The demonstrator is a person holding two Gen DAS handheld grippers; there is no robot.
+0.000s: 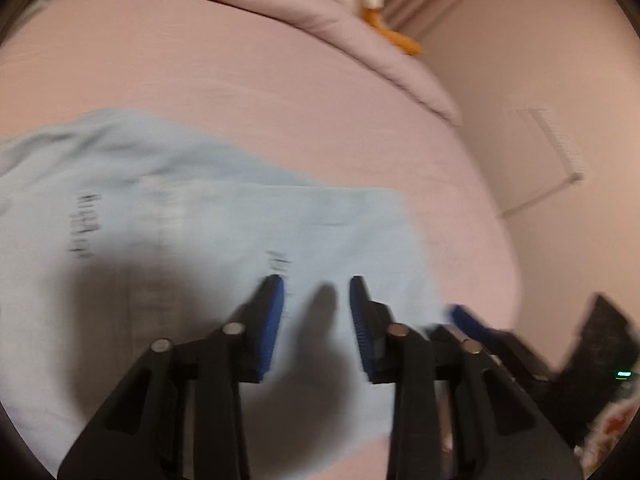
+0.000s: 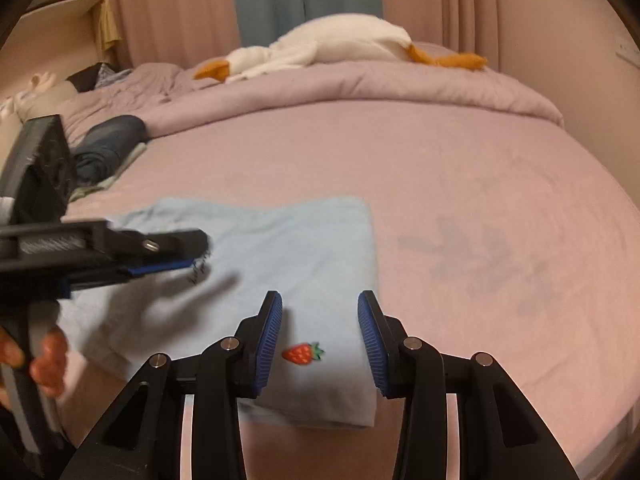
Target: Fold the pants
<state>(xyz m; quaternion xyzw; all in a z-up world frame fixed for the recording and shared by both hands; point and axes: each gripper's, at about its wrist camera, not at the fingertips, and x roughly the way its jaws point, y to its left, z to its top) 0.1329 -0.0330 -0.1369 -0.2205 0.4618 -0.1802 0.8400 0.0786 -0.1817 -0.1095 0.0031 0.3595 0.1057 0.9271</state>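
Light blue pants (image 2: 280, 264) lie folded flat on the pink bed sheet (image 2: 460, 184), with a small strawberry print (image 2: 302, 353) near the front edge. They also show, blurred, in the left wrist view (image 1: 192, 232). My right gripper (image 2: 320, 308) is open and empty just above the pants' right part. My left gripper (image 1: 316, 292) is open above the pants, holding nothing; in the right wrist view it (image 2: 196, 256) reaches in from the left. The right gripper's blue pad (image 1: 466, 318) shows at the left view's lower right.
A white plush goose (image 2: 336, 46) with orange feet lies on the rumpled duvet (image 2: 360, 84) at the bed's far side. Dark folded clothes (image 2: 108, 148) sit at the far left. A wall (image 1: 540, 100) runs along the bed's right.
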